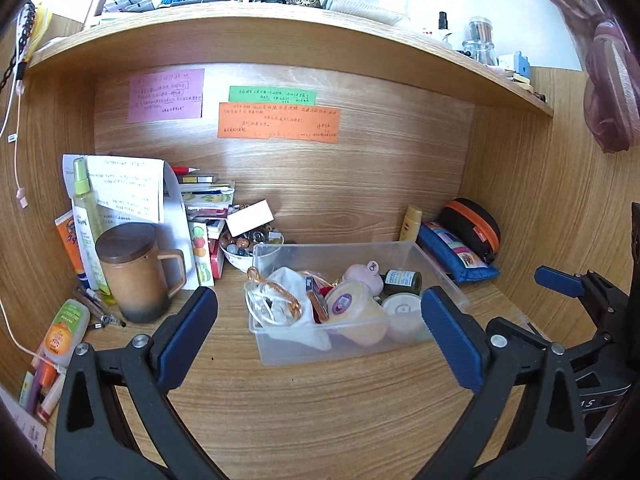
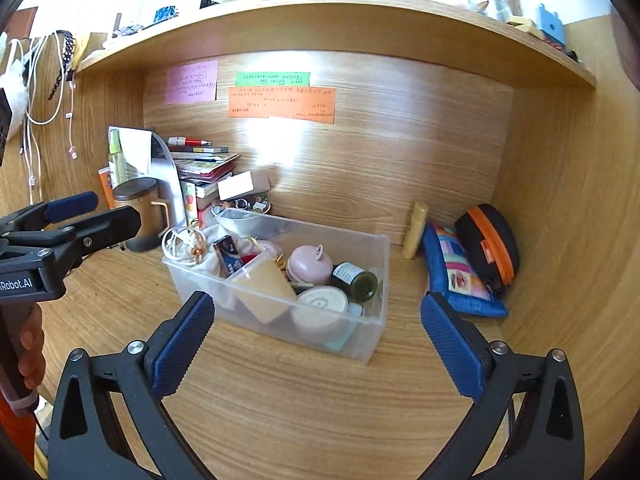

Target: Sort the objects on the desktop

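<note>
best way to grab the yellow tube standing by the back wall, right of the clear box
Grip the yellow tube across its middle, coming from the front with the right gripper. It stands upright against the back wall, so only its front and sides are free; the blue pouch crowds its right side.

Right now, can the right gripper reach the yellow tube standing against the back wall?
Probably yes: the right gripper is open and empty, and bare desk lies between the clear bin and blue pouch toward the yellow tube.

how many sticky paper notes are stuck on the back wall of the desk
3: a pink note at upper left, a green strip to its right, and a wide orange note just below the green one.
</note>
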The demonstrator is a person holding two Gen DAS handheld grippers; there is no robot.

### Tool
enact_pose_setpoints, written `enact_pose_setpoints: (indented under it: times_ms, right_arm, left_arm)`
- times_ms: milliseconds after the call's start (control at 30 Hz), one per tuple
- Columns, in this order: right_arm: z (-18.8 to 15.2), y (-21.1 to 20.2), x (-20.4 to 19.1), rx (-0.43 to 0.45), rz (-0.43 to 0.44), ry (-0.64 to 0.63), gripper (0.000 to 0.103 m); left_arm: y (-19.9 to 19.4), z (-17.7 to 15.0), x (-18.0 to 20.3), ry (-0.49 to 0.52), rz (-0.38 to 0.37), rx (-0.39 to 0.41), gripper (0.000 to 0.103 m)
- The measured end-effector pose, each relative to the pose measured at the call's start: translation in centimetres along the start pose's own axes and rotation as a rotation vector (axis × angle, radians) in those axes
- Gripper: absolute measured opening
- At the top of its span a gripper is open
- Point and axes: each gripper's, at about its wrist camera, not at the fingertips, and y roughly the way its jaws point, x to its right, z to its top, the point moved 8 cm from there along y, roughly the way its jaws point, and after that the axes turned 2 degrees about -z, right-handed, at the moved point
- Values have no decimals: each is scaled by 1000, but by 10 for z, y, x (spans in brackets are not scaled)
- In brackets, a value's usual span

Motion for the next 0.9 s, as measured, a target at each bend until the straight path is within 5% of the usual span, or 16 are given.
enact_pose_setpoints:
  times_ms: [200,533,900]
  right_arm:
    - [-13,-16,8,4,-32,59,103]
    - [-26,-20,20,1,-39,146,103]
    - [-36,-5,23,-32,-65,110,103]
  left_arm:
    - [-8,-16,1,17,52,-16,103]
    - [-9,-32,2,-4,27,-21,103]
    - [3,-34,15,39,25,-41,103]
